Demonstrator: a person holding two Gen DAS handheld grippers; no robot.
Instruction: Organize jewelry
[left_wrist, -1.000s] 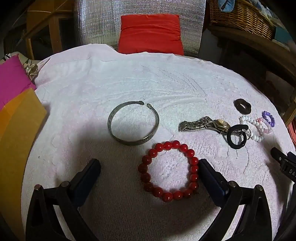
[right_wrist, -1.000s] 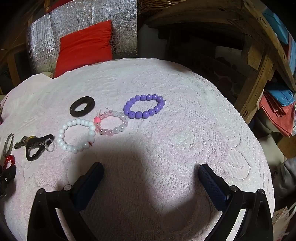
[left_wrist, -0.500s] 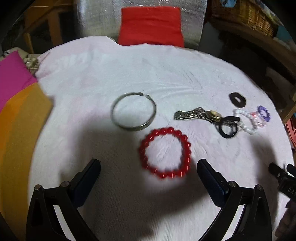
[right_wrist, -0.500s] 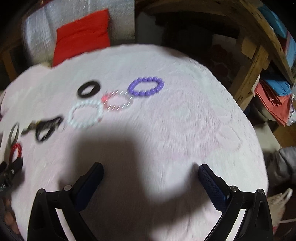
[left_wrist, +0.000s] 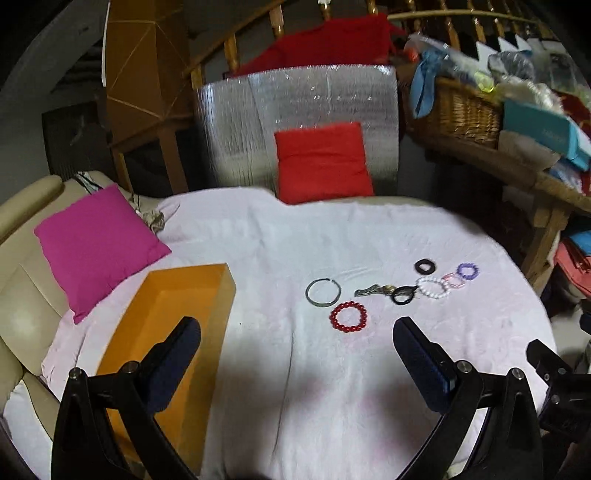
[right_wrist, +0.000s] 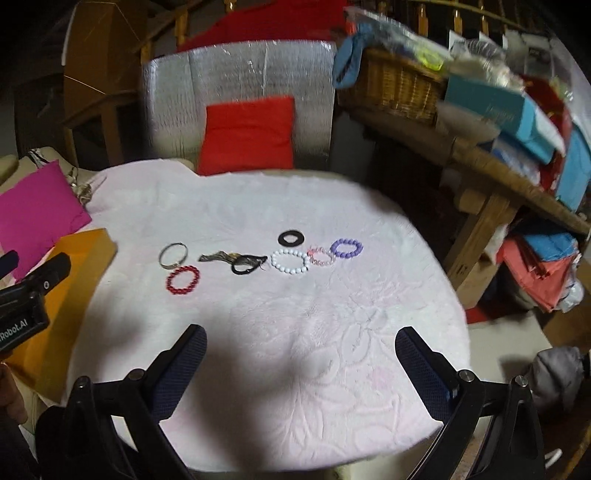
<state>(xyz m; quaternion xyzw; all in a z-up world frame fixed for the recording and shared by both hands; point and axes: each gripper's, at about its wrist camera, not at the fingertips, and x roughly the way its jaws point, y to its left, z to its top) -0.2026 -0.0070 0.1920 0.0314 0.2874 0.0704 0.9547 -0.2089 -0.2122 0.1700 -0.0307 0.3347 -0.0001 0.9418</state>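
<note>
Jewelry lies in a row on a pale pink cloth (left_wrist: 295, 240): a silver bangle (left_wrist: 323, 291), a red bead bracelet (left_wrist: 348, 317), a metal watch (left_wrist: 373, 290), a black hair tie (left_wrist: 403, 294), a white bead bracelet (left_wrist: 432, 288), a pink bracelet (left_wrist: 453, 279), a purple bracelet (left_wrist: 468, 271) and a black ring (left_wrist: 424, 266). The same row shows in the right wrist view, red bracelet (right_wrist: 182, 280) to purple bracelet (right_wrist: 346, 247). My left gripper (left_wrist: 295, 363) is open, high above the cloth. My right gripper (right_wrist: 301, 369) is open and empty, also raised. An orange box (left_wrist: 166, 332) sits at the left.
A magenta cushion (left_wrist: 96, 243) lies left of the box. A red cushion (left_wrist: 323, 162) leans on a silver foil panel (left_wrist: 295, 110) behind the table. A wicker basket (left_wrist: 454, 110) and stacked cloths sit on a wooden shelf at the right.
Both grippers have pulled back and up from the jewelry, so the whole table and the orange box now show. Both stay open. The jewelry has not moved.
</note>
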